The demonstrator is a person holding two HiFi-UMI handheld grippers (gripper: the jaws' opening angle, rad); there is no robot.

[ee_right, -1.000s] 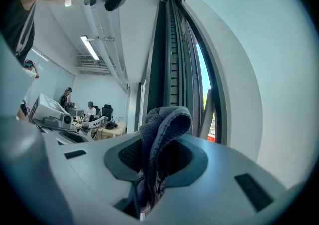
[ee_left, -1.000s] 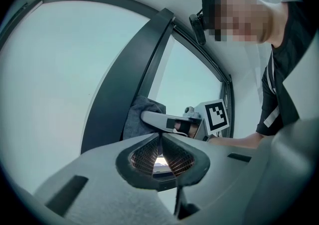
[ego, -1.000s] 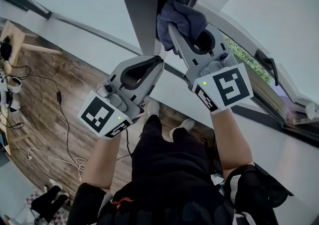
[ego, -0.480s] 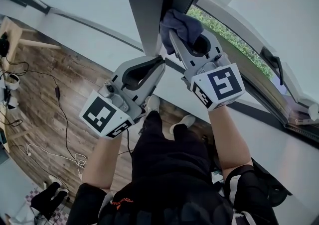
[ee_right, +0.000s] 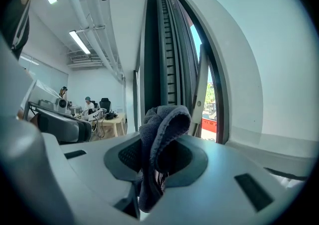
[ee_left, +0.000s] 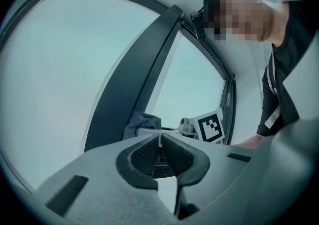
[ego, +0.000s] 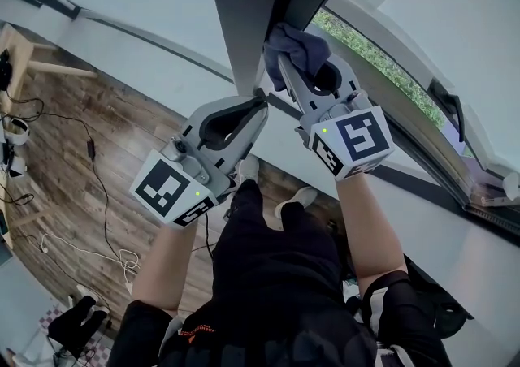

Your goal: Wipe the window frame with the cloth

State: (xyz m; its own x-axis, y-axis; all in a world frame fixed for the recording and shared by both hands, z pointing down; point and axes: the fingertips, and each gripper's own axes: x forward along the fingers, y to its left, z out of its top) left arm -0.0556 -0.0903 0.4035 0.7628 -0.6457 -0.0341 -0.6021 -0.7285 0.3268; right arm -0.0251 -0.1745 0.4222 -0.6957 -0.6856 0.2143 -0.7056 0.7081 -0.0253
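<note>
One cloth, two claws. The right claw (ego: 284, 63) is clamped on the dark cloth (ego: 297, 42), which bunches past its tips against the window frame (ego: 258, 8) — the left claw (ego: 260, 104), just beside, is pressed together and empty.

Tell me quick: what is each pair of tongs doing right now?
Left tongs: closed, holding nothing.
Right tongs: closed on the cloth.

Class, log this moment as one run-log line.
phase: wipe | right gripper: shut on cloth, cloth against window frame | left gripper: shut, empty, beside frame
</note>
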